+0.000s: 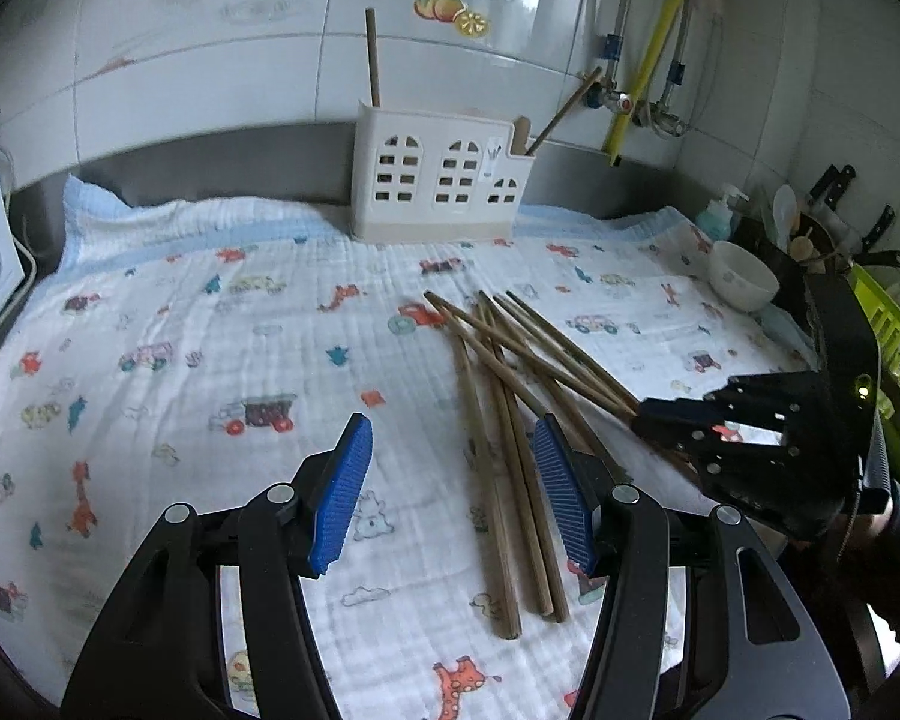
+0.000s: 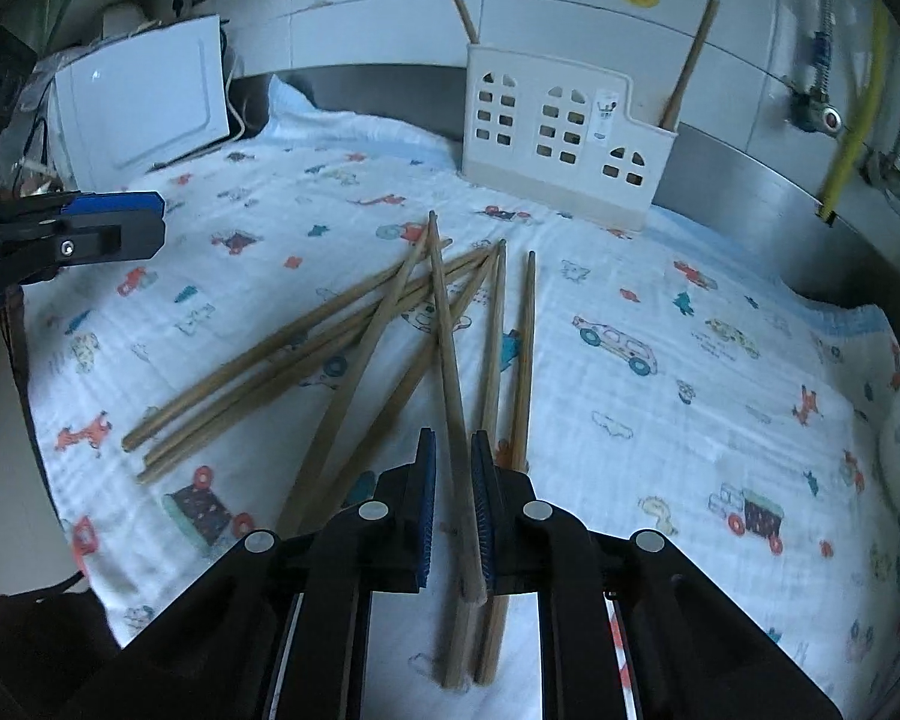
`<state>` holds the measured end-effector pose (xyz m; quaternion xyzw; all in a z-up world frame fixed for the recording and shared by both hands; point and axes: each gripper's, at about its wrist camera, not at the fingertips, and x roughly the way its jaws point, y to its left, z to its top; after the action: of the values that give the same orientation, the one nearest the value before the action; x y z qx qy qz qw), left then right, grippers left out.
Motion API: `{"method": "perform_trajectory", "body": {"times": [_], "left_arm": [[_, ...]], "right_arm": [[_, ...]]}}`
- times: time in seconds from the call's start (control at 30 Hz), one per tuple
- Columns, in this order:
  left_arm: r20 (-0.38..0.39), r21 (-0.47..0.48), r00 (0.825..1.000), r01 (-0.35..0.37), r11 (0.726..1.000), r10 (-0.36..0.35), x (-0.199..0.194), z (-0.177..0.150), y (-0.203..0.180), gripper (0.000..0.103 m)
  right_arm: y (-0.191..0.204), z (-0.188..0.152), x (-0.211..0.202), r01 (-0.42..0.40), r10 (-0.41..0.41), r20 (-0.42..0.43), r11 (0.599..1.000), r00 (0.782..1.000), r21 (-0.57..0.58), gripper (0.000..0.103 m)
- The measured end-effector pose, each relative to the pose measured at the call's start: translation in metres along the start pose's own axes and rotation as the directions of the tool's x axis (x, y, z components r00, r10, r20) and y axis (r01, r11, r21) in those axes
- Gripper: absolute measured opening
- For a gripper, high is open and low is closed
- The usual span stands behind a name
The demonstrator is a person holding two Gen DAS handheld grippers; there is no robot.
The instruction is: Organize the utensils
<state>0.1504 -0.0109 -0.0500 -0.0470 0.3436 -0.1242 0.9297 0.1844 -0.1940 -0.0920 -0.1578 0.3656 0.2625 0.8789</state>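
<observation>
Several wooden chopsticks point(image 1: 510, 396) lie in a loose pile on a patterned cloth point(image 1: 210, 360); they also show in the right wrist view point(image 2: 354, 336). A white house-shaped utensil holder point(image 1: 441, 177) stands at the back with two chopsticks in it; it also shows in the right wrist view point(image 2: 561, 138). My right gripper point(image 2: 453, 504) is shut on one chopstick point(image 2: 447, 330), lifted at an angle over the pile; it appears in the left wrist view point(image 1: 648, 417). My left gripper point(image 1: 450, 492) is open and empty, just left of the pile; one pad point(image 2: 108, 204) shows in the right wrist view.
A white bowl point(image 1: 741, 276), a soap bottle point(image 1: 717, 216), knives and a green basket point(image 1: 894, 336) stand at the right. A white appliance point(image 2: 144, 96) with cables sits at the left. Tiled wall and pipes point(image 1: 654, 60) are behind the holder.
</observation>
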Motion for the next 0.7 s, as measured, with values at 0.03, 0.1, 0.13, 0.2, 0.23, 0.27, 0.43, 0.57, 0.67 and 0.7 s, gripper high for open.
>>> {"method": "perform_trajectory", "body": {"times": [0.03,0.1,0.13,0.2,0.23,0.27,0.43,0.57,0.67,0.7], "left_arm": [[-0.004,-0.003,1.0,0.003,1.0,-0.003,0.002,-0.001,0.0,0.056],[-0.016,-0.004,1.0,0.013,1.0,-0.013,0.005,-0.002,-0.001,0.054],[-0.024,-0.006,1.0,0.014,1.0,-0.014,0.007,-0.003,-0.002,0.054],[-0.035,-0.007,0.999,0.018,1.0,-0.019,0.01,-0.005,-0.003,0.053],[-0.04,-0.007,0.999,0.023,1.0,-0.023,0.012,-0.006,-0.005,0.052],[-0.044,-0.008,0.999,0.026,1.0,-0.026,0.013,-0.006,-0.005,0.051],[-0.062,-0.016,0.997,0.045,0.999,-0.046,0.018,-0.009,-0.011,0.05],[-0.078,-0.006,0.995,0.057,0.998,-0.057,0.023,-0.01,-0.018,0.049],[-0.089,-0.005,0.994,0.067,0.998,-0.068,0.027,-0.01,-0.023,0.047],[-0.096,-0.009,0.992,0.076,0.997,-0.077,0.029,-0.01,-0.024,0.044]], "right_arm": [[0.0,0.001,0.002,0.002,-0.002,-0.005,1.0,1.0,-0.011,0.012],[-0.001,0.001,0.004,-0.003,0.003,-0.013,1.0,1.0,-0.02,0.012],[-0.001,0.001,0.006,-0.008,0.008,-0.017,1.0,1.0,-0.027,0.012],[0.001,0.001,0.006,-0.007,0.006,-0.016,0.999,1.0,-0.049,0.012],[0.002,0.001,0.006,-0.003,0.002,-0.017,0.998,1.0,-0.064,0.011],[0.003,0.001,0.006,-0.003,0.002,-0.016,0.997,1.0,-0.073,0.009],[0.006,0.002,0.007,0.009,-0.011,-0.018,0.995,1.0,-0.102,0.007],[0.01,0.001,0.007,0.017,-0.018,-0.009,0.992,1.0,-0.122,0.007],[0.011,0.0,0.006,0.016,-0.016,-0.005,0.992,1.0,-0.126,0.007],[0.011,-0.001,0.006,0.016,-0.016,-0.002,0.992,1.0,-0.123,0.007]]}}
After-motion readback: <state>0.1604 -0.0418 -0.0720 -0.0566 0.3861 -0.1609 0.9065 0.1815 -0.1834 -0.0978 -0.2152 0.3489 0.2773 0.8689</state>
